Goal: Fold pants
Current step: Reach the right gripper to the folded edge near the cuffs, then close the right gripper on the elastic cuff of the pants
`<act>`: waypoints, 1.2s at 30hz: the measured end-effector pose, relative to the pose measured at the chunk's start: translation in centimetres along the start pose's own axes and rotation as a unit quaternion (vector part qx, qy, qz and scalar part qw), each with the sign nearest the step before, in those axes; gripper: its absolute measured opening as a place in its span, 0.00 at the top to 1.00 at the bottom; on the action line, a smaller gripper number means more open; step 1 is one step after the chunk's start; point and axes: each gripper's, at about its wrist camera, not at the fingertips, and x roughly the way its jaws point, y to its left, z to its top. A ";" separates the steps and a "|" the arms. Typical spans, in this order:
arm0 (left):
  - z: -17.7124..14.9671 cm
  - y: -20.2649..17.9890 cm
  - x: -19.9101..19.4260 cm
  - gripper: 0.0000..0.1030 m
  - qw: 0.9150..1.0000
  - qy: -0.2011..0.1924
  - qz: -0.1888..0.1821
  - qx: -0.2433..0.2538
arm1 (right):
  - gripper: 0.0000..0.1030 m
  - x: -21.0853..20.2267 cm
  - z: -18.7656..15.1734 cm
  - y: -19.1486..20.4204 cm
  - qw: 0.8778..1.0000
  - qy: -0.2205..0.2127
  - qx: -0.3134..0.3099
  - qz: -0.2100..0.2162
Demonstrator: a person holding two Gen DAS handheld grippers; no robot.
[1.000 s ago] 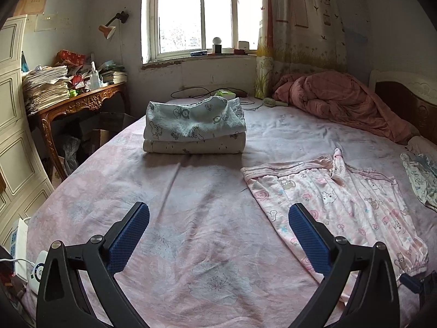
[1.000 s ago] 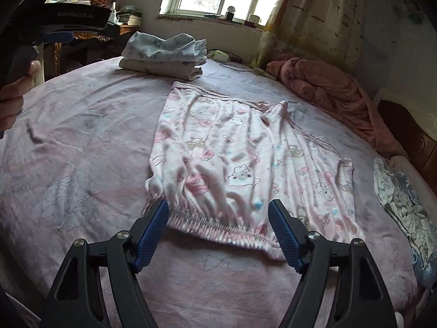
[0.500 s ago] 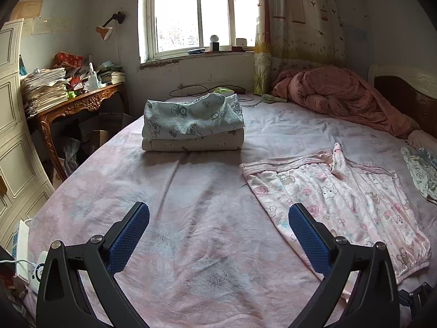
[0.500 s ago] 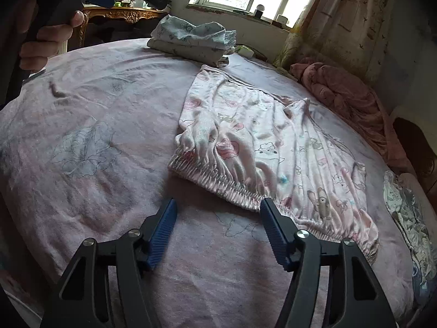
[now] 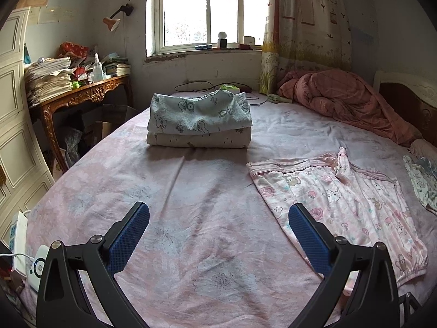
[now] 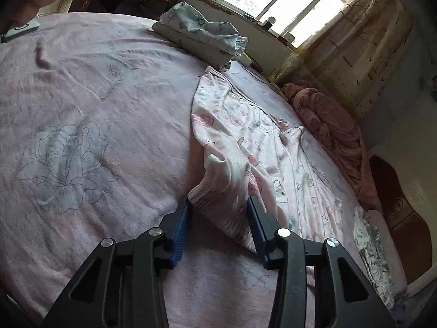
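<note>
Straddling waistband corner: right gripper (image 6: 220,218) half-closed, unclamped | pants (image 6: 262,147) run toward 1 o'clock | left gripper (image 5: 218,235) wide apart, farther.

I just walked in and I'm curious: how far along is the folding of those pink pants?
Barely begun. The pink pants lie spread flat on the bed, unfolded. The right gripper has its jaws around the bunched waistband corner, not clamped. The left gripper hovers open over bare sheet. All folds remain. Two folded garments sit stacked behind.

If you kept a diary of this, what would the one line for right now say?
step: grasp waistband | right gripper: open, fingers straddling bunched waistband corner of pink pants | left gripper: open, empty, above bedsheet | fold: not started
</note>
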 end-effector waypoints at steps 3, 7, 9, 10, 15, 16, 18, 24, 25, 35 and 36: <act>0.0 -0.1 0.2 0.02 1.000 0.002 0.002 0.002 | 0.57 -0.4 0.3 0.5 1.000 0.007 0.001 -0.017; -0.2 -0.4 0.2 0.02 1.000 0.000 0.005 0.007 | 0.57 -1.5 0.7 1.6 0.999 -0.013 -0.008 -0.033; -0.2 -0.5 0.2 0.02 1.000 0.001 0.008 0.009 | 0.57 -1.4 1.0 2.1 0.999 -0.014 -0.013 -0.037; -0.2 -0.5 0.3 0.02 1.000 0.002 0.009 0.010 | 0.57 -1.0 1.2 2.0 0.999 -0.011 -0.008 -0.037; -0.3 -0.3 0.7 0.02 1.000 0.011 0.006 0.006 | 0.57 0.6 1.5 0.7 0.999 0.001 0.019 -0.046; -0.3 -0.3 0.8 0.02 1.000 0.013 0.005 0.006 | 0.57 0.7 1.4 0.5 0.999 0.003 0.021 -0.046; -0.4 -0.3 0.8 0.02 1.000 0.014 0.004 0.007 | 0.57 0.9 1.0 0.3 0.999 0.006 0.024 -0.045; -0.7 -0.8 1.1 0.02 1.000 0.019 0.001 0.017 | 0.78 0.9 0.9 0.9 0.999 0.006 0.014 -0.031; -0.8 -0.8 1.4 0.02 1.000 0.025 -0.003 0.015 | 0.86 1.0 1.0 1.1 0.999 0.007 0.012 -0.029; -2.0 -2.3 3.8 0.02 0.997 0.050 0.013 0.049 | 0.91 -0.6 0.1 -1.7 0.999 -0.044 0.027 0.003; -2.1 -2.6 4.3 0.02 0.997 0.055 0.008 0.050 | 0.91 -0.7 0.1 -2.3 0.998 -0.048 0.033 0.010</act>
